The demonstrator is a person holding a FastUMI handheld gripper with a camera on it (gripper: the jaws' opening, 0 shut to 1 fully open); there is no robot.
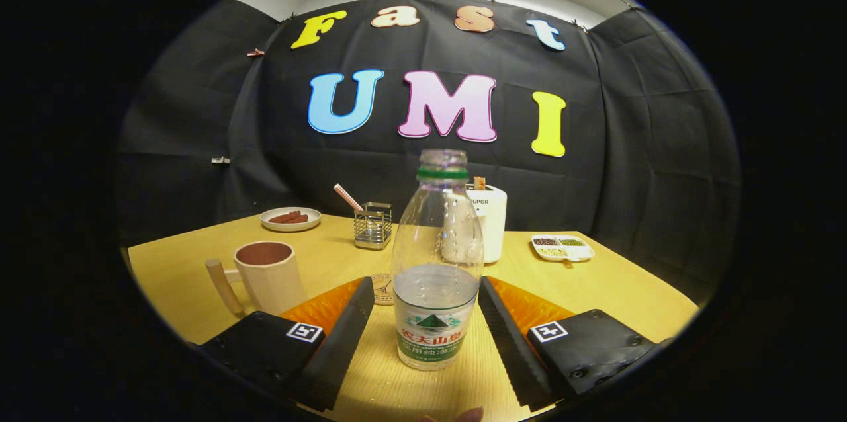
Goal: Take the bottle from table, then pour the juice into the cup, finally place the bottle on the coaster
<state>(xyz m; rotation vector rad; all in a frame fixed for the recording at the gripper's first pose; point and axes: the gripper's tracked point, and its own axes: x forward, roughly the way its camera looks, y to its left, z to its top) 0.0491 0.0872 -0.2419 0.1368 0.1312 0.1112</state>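
- Gripper view looks along the two fingers over a yellow wood counter in the booth.
- Gripper fingers spread apart — clear gaps on both sides of the bottle, neither finger touching it as far as I can tell.
- Bottle stands upright on the counter between the fingers, clear plastic, cap off, green ring at the neck, about a third full of clear liquid, green-and-white label low on the body.
- Cup sits left of the bottle, just beyond the left finger — beige faceted mug with a wooden handle sticking out to its left, reddish-brown inside.
- Coaster lies flat just left of the bottle's base, partly hidden behind the left fingertip and the bottle; small round disc with a pattern, detail too small to tell.
- Far left: small white plate with brown pieces on it.
- Behind the coaster: wire holder with a striped straw leaning out to the left.
- Right behind the bottle, seen partly through it: white container, something brown poking up from its top.
- Far right: white divided dish with dark, green and pale grains in separate sections.
- Near edge, below the bottle: fingertip of a person just shows.
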